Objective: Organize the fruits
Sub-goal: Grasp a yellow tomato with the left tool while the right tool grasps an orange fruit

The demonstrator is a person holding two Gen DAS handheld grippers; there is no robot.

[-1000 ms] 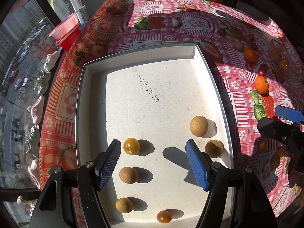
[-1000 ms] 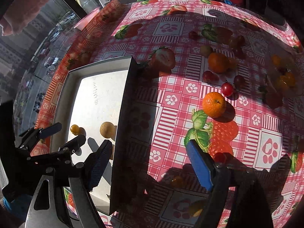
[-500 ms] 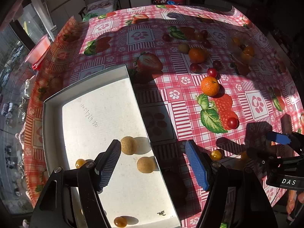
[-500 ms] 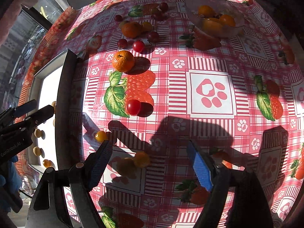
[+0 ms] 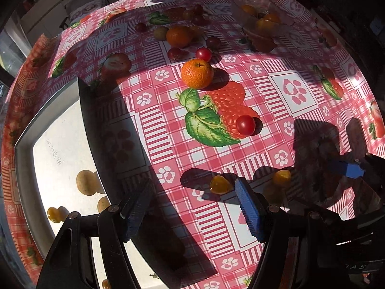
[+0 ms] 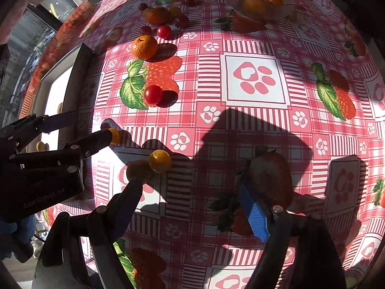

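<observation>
My left gripper (image 5: 192, 200) is open and empty above the tablecloth, just right of the white tray (image 5: 26, 168). A small yellow tomato (image 5: 220, 184) lies beside its right finger, another (image 5: 281, 178) further right. The tray holds several brown longans (image 5: 86, 183) and a yellow tomato (image 5: 54, 214). My right gripper (image 6: 190, 192) is open and empty; a yellow tomato (image 6: 160, 160) lies near its left finger. The left gripper (image 6: 91, 130) shows at the left of the right wrist view. A mandarin (image 5: 197, 73) and a red cherry tomato (image 5: 245, 124) lie on the cloth.
A glass bowl (image 6: 257, 0) with orange fruit stands at the far side. More tomatoes, grapes and a mandarin (image 6: 156, 15) are scattered at the back. The table (image 6: 255, 79) has a red checked cloth with printed strawberries. The right gripper (image 5: 349, 168) shows at the right of the left wrist view.
Both grippers have moved right, away from the tray and over the tablecloth. The left gripper now sits by the small yellow tomatoes. Both stay open.
</observation>
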